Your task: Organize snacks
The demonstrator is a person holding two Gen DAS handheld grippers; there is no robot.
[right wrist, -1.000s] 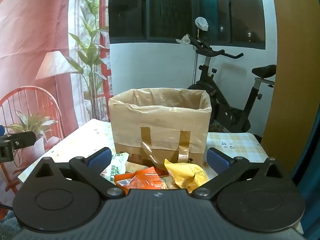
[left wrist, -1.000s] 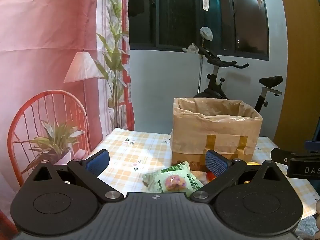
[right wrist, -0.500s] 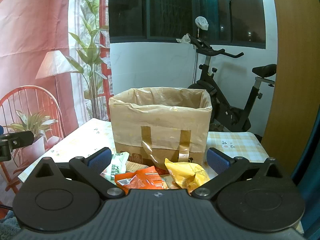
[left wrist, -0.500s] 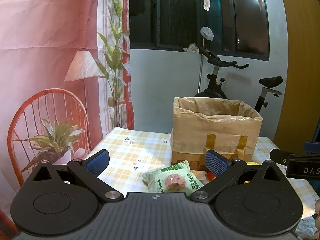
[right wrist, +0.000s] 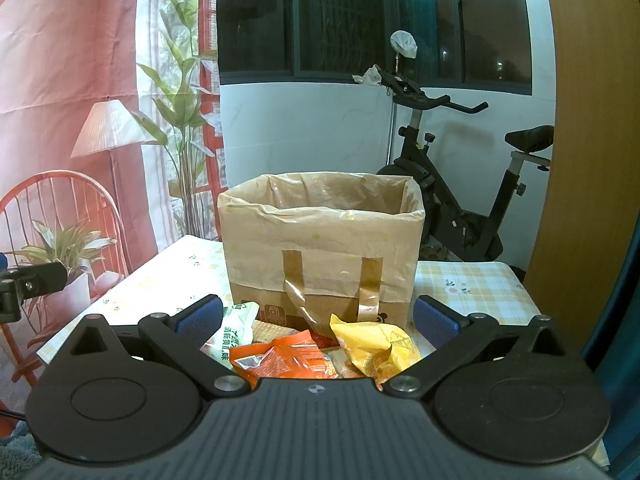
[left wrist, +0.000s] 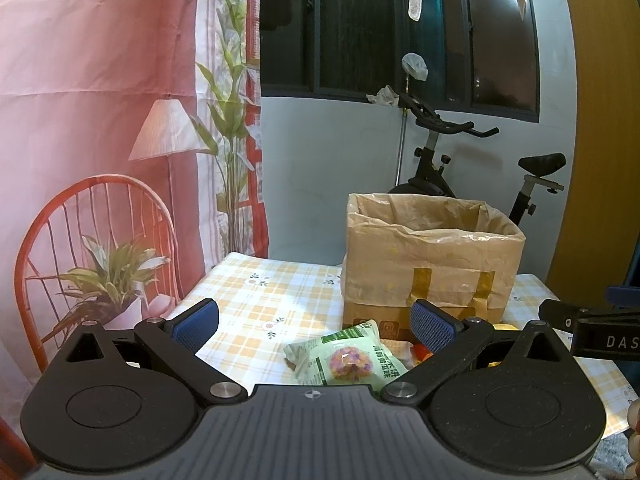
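A brown cardboard box lined with a plastic bag (left wrist: 432, 264) (right wrist: 320, 252) stands open-topped on a checked tablecloth. A green snack packet (left wrist: 348, 360) lies in front of it, below my open, empty left gripper (left wrist: 314, 322). In the right wrist view an orange packet (right wrist: 280, 356), a yellow packet (right wrist: 376, 346) and the green packet (right wrist: 236, 330) lie before the box, under my open, empty right gripper (right wrist: 318, 318). The right gripper's side shows at the right edge of the left wrist view (left wrist: 592, 328).
The table (left wrist: 256, 300) has a yellow checked cloth; its edges fall off at left and right. An exercise bike (right wrist: 452, 200) stands behind the table. A printed pink backdrop with a chair and plants (left wrist: 100, 240) hangs at the left. A wooden panel (right wrist: 580, 160) is at the right.
Both views have barely shifted; the grippers hover almost still and stay open. The packets and the box have not moved.
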